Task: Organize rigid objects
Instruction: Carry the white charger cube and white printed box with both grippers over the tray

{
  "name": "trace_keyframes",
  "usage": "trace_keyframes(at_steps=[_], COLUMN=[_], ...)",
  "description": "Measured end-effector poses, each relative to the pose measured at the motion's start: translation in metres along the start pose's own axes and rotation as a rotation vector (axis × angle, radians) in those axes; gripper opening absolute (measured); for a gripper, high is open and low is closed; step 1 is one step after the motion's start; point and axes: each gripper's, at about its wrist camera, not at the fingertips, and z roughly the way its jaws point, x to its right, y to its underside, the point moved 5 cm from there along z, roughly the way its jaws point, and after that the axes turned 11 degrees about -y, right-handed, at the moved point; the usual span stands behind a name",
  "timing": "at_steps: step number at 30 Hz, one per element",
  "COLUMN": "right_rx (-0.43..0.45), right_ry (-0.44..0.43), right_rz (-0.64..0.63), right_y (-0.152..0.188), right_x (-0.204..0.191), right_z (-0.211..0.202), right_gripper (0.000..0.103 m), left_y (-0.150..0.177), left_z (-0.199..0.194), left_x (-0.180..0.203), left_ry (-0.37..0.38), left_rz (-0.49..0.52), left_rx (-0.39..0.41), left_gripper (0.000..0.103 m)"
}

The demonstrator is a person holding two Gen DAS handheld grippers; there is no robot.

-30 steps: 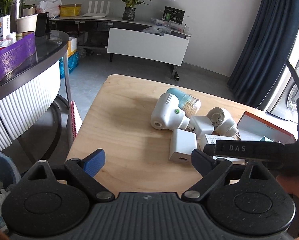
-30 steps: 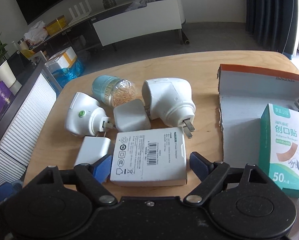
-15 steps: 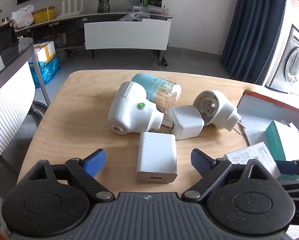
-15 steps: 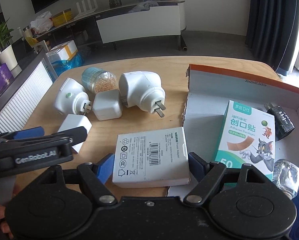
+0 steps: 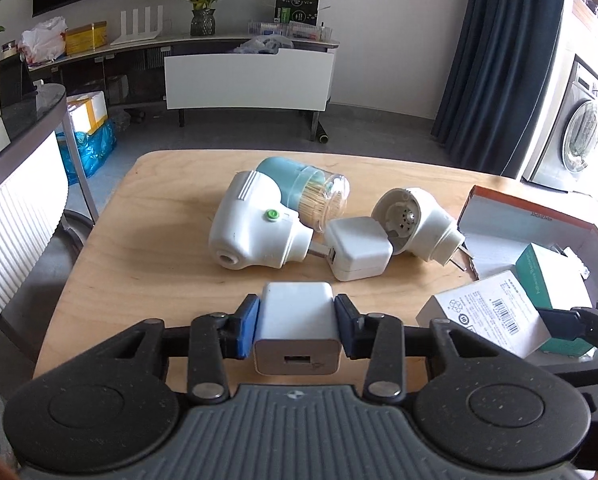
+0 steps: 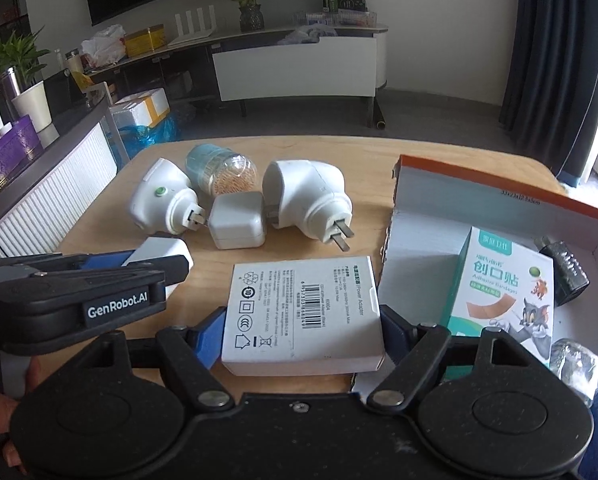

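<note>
Wooden table (image 5: 147, 264): left gripper (image 5: 297, 322) clamps white charger (image 5: 297, 320); right gripper (image 6: 301, 326) clamps adapter box (image 6: 303, 312), beside open carton (image 6: 419, 240). Advice: lift level, keep squeeze steady.

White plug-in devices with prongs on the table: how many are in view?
2. One with a green button lies left of the loose white charger cube; the other lies right of it, prongs toward the camera. Others may be hidden.

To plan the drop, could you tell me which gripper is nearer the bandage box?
Right. The right gripper holds the adapter box beside the bandage box; the left gripper is farther left.
</note>
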Motion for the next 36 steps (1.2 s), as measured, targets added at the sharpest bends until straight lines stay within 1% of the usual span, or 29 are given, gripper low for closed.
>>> trace_keyframes(at_steps=[6,9,13,16,18,20,22,23,24,26,28,29,30,33,36], right_rx=[0.017,0.025,0.043,0.045,0.048,0.046,0.042,0.042,0.042,0.046,0.051,0.053,0.055,0.056,0.056], right_ry=[-0.043,-0.055,-0.052,-0.05,-0.053,-0.051,-0.053,-0.054,-0.056,-0.059,-0.063,-0.064,-0.064,-0.064,-0.063], right_rz=[0.009,0.014,0.017,0.023,0.026,0.026,0.029,0.031,0.031,0.029,0.027,0.026,0.025,0.024,0.026], right_y=[0.001,0.003,0.008,0.013,0.017,0.022,0.025,0.027,0.028,0.028,0.027,0.027,0.027,0.028,0.029], right_x=[-0.009,-0.01,-0.01,-0.008,-0.008,-0.008,-0.008,-0.008,-0.009,-0.01,-0.011,-0.011,-0.012,-0.012,-0.011], right_z=[-0.02,-0.033,-0.051,-0.06,-0.066,-0.069,-0.072,-0.073,-0.075,-0.077,-0.079,-0.081,-0.081,-0.083,-0.084], right_gripper=[0.093,0.093,0.093,0.093,0.093,0.093,0.093,0.093,0.093,0.093,0.093,0.093,0.093,0.093,0.093], left_y=[0.0,0.003,0.011,0.022,0.032,0.039,0.038,0.038,0.039,0.043,0.049,0.051,0.052,0.05,0.044], left_z=[-0.025,-0.033,-0.039,-0.041,-0.038,-0.039,-0.039,-0.039,-0.038,-0.037,-0.033,-0.031,-0.029,-0.029,-0.039], left_x=[-0.006,-0.007,-0.007,-0.007,-0.007,-0.008,-0.007,-0.007,-0.006,-0.004,-0.001,-0.002,-0.002,-0.005,-0.005], left_ry=[0.013,0.016,0.016,0.026,0.021,0.023,0.018,0.017,0.014,0.004,0.009,0.014,0.009,0.005,0.011], left_rz=[-0.039,-0.043,-0.023,-0.005,0.003,-0.004,0.008,0.014,0.016,0.028,0.045,0.045,0.047,0.03,0.015], left_rx=[0.019,0.02,0.033,0.017,-0.003,0.002,0.004,0.003,-0.005,-0.004,-0.014,-0.021,-0.022,-0.014,0.001], left_gripper=[0.041,0.04,0.04,0.041,0.036,0.038,0.038,0.04,0.052,0.067,0.063,0.049,0.042,0.041,0.041])
